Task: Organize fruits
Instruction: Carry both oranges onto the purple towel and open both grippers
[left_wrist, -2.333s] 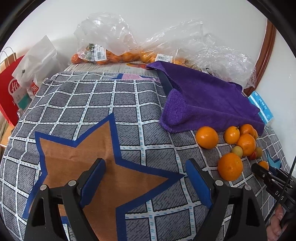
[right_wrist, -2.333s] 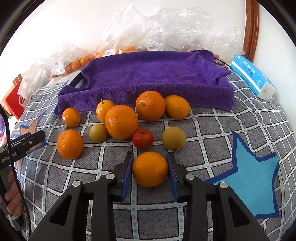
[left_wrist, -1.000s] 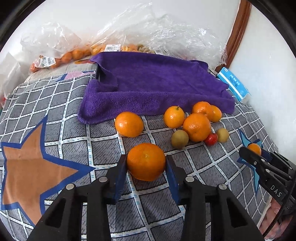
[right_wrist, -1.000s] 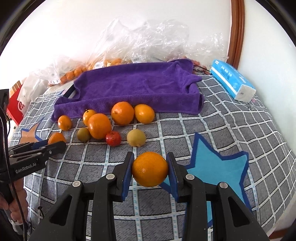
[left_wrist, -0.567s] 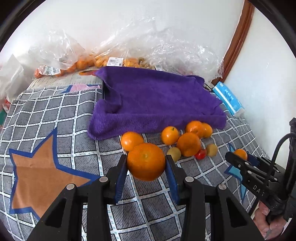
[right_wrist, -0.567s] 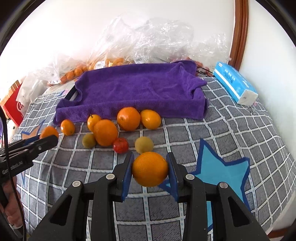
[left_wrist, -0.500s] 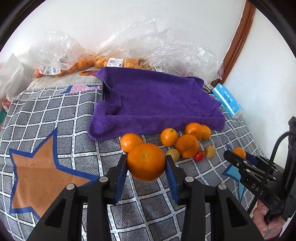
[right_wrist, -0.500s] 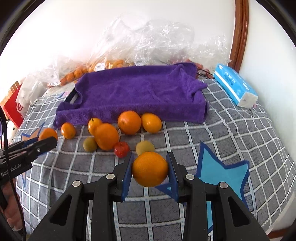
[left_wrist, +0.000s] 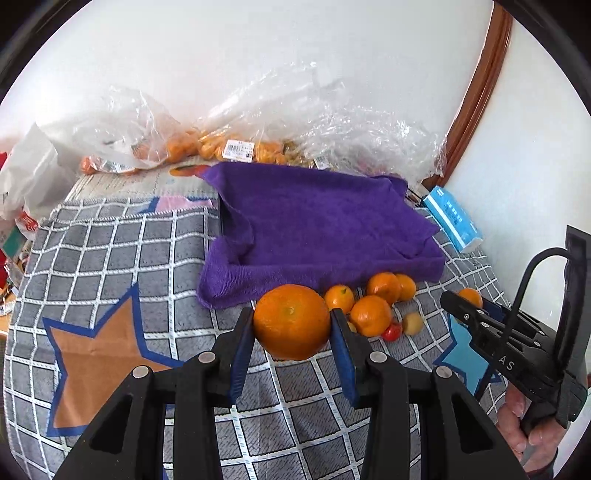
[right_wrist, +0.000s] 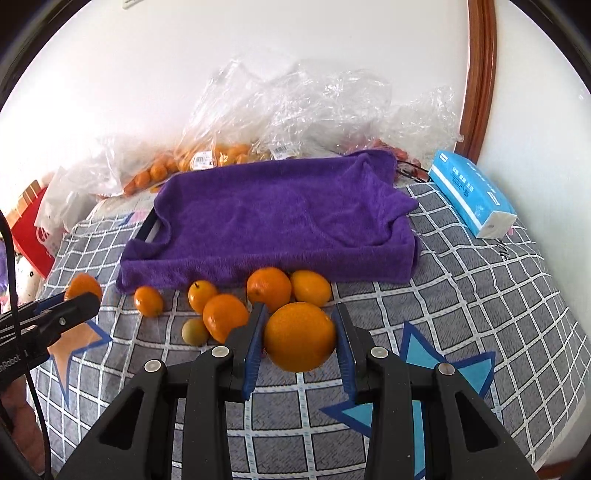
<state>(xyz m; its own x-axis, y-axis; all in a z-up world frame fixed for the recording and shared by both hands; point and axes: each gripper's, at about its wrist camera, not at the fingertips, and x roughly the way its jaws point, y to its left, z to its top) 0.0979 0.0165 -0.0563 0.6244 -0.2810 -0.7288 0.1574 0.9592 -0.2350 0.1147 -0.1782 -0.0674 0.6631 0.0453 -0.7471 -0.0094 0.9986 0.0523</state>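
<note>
My left gripper (left_wrist: 291, 332) is shut on a large orange (left_wrist: 291, 321), held above the checked blanket. My right gripper (right_wrist: 299, 339) is likewise shut on another orange (right_wrist: 300, 336) in the air. Between and beyond them lies a cluster of loose fruit (right_wrist: 225, 315): several oranges, a small green-yellow fruit (right_wrist: 194, 331) and, in the left wrist view, a small red one (left_wrist: 392, 331). Behind the fruit a purple towel (right_wrist: 280, 221) is draped over a tray. The right gripper also shows at the right edge of the left wrist view (left_wrist: 465, 308), the left gripper at the left edge of the right wrist view (right_wrist: 79, 295).
Clear plastic bags of small oranges (right_wrist: 218, 155) pile up against the white wall. A blue tissue pack (right_wrist: 471, 192) lies at the right of the towel. A red bag (right_wrist: 31, 229) and white bag stand at the left. A wooden frame (right_wrist: 480, 74) rises at the right.
Both grippers have risen with their oranges, and the blanket and fruit cluster now look farther away. The left view has swung so the purple towel sits more central.
</note>
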